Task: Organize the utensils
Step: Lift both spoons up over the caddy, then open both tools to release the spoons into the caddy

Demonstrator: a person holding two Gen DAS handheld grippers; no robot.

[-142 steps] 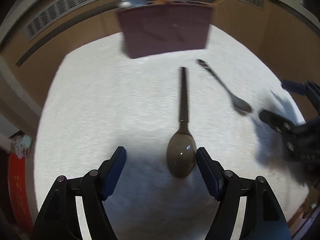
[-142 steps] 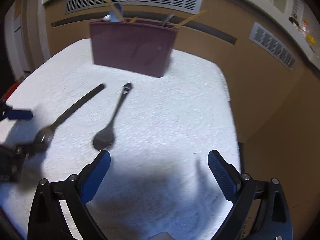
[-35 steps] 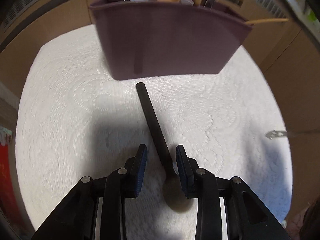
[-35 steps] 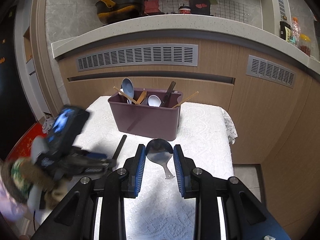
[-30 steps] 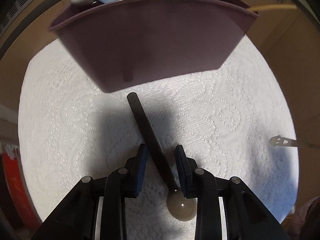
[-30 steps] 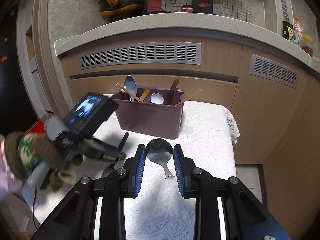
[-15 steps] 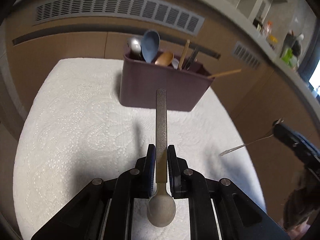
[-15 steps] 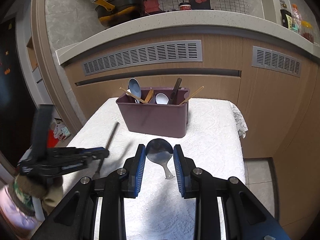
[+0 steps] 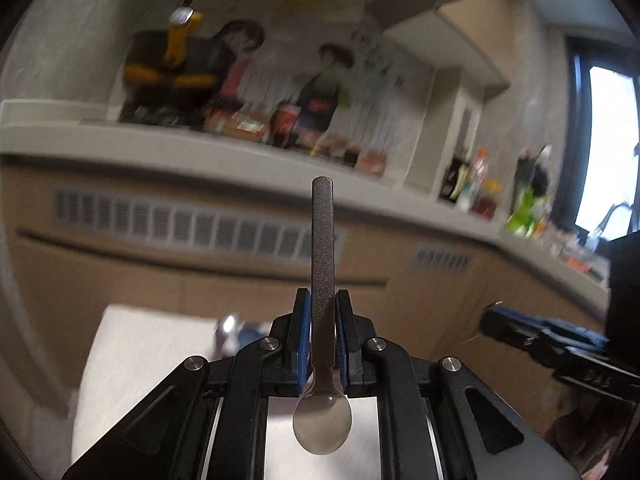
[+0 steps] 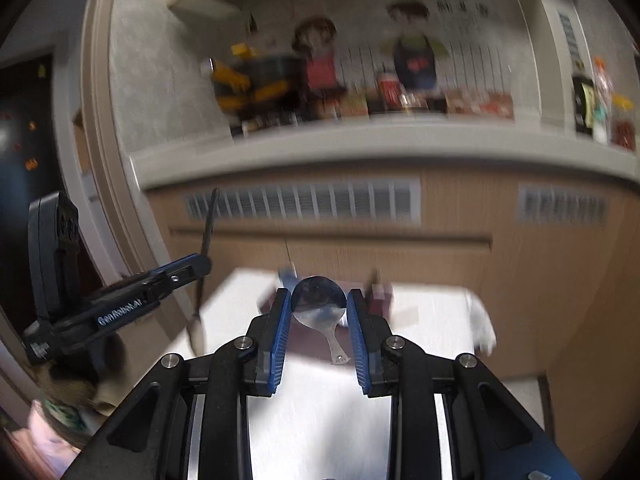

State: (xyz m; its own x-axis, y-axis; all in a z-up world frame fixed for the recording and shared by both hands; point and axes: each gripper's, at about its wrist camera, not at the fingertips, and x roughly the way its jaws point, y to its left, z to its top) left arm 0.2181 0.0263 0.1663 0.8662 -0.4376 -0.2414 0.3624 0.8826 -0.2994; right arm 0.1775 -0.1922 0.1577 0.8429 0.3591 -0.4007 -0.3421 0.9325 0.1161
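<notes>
My left gripper [image 9: 322,300] is shut on a dark-handled spoon [image 9: 322,240]; the handle sticks up past the pads and the bowl hangs below them. In the right wrist view that same gripper [image 10: 196,264] shows at the left with the spoon [image 10: 205,236] held steeply. My right gripper [image 10: 319,296] is shut on the bowl of a shiny metal spoon [image 10: 318,302], whose handle points back under the fingers. The maroon utensil holder [image 10: 378,294] is blurred and mostly hidden behind the right fingers, standing on the white-covered table [image 10: 432,308].
A kitchen counter [image 10: 360,144] with a vented cabinet front [image 10: 304,200] runs behind the table. A pot, bottles and jars stand on the counter. The right gripper [image 9: 520,330] shows at the right edge of the left wrist view. A gloved hand [image 10: 72,392] is at lower left.
Both grippers have risen with their spoons and tilted up, so the counter and wall now fill the views. The left one closed on the dark spoon and lifted it off the cloth.
</notes>
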